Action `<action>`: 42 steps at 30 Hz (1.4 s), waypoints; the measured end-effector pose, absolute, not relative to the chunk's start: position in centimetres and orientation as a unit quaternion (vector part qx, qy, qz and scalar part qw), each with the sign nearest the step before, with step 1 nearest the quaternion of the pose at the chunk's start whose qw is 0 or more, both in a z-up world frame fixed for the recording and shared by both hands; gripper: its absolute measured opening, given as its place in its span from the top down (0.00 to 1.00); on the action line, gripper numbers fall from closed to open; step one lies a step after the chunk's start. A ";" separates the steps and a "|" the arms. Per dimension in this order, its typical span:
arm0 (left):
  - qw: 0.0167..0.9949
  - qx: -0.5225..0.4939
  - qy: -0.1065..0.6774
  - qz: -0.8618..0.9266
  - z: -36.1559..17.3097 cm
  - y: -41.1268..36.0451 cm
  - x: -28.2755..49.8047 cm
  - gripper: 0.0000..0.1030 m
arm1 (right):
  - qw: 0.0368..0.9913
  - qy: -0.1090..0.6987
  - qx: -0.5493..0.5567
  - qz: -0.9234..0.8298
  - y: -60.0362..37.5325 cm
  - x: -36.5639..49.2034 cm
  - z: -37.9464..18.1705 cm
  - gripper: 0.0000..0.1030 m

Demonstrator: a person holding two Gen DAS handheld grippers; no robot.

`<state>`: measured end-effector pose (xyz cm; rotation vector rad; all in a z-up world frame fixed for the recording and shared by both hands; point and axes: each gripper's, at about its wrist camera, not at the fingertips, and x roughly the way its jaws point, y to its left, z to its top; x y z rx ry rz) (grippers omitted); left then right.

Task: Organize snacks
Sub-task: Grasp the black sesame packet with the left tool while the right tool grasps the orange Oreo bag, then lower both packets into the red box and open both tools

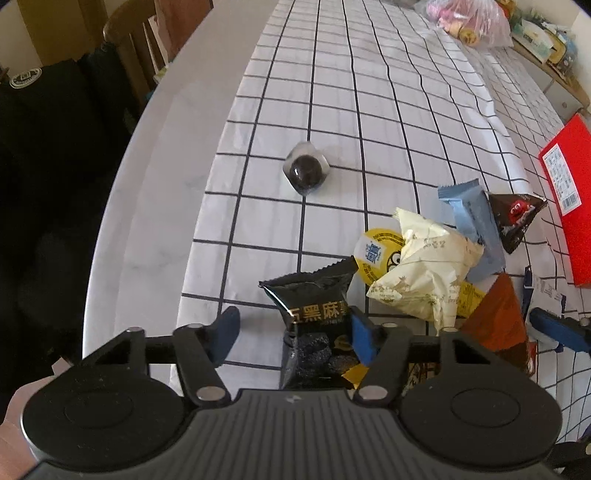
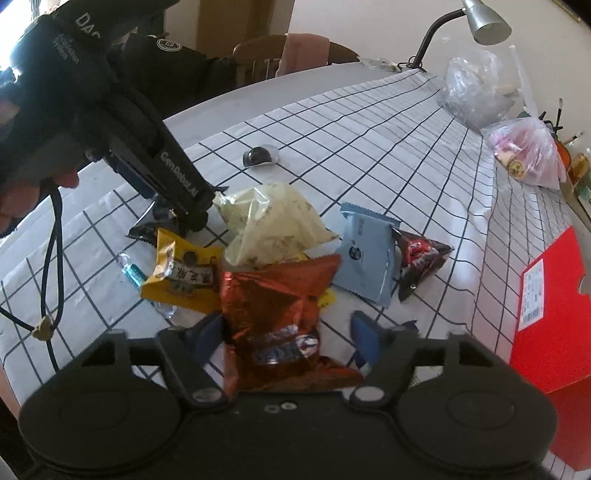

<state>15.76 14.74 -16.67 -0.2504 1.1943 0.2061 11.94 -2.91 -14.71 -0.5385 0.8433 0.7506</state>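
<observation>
White tablecloth (image 1: 369,110) with dark grid lines over a pale round table, wooden chair (image 1: 133,48) behind, desk lamp (image 2: 476,22) at far edge. Left gripper (image 1: 291,334) jaws half apart around a glossy black packet (image 1: 314,317); right pad touches it, left pad clear. Right gripper (image 2: 286,338) half apart around a crinkly red foil bag (image 2: 273,310), pads not clearly pressing. Cream bag (image 2: 273,225), blue packet (image 2: 365,254), yellow packet (image 2: 181,273) heaped beside; red box (image 2: 554,314) to the right.

So the counter (image 1: 155,206) has a white grid-check cloth (image 1: 369,122) over it, with a snack pile (image 2: 273,236), a lone dark round candy (image 1: 306,169), a red box (image 2: 546,314) and plastic bags (image 2: 528,155) on top.
</observation>
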 end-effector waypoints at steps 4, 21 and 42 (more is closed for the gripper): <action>0.815 -0.121 0.560 0.090 -16.6 14.6 15.8 0.55 | 0.805 0.398 -0.256 0.358 -2.6 12.1 -14.7 0.50; 0.824 -0.145 0.542 0.080 -13.9 14.3 14.3 0.70 | 0.827 0.414 -0.172 0.339 -6.0 12.5 -11.8 0.64; 0.866 -0.099 0.489 -0.024 -3.6 4.7 15.6 0.70 | 0.890 0.378 -0.022 0.252 -18.6 15.5 -2.9 0.64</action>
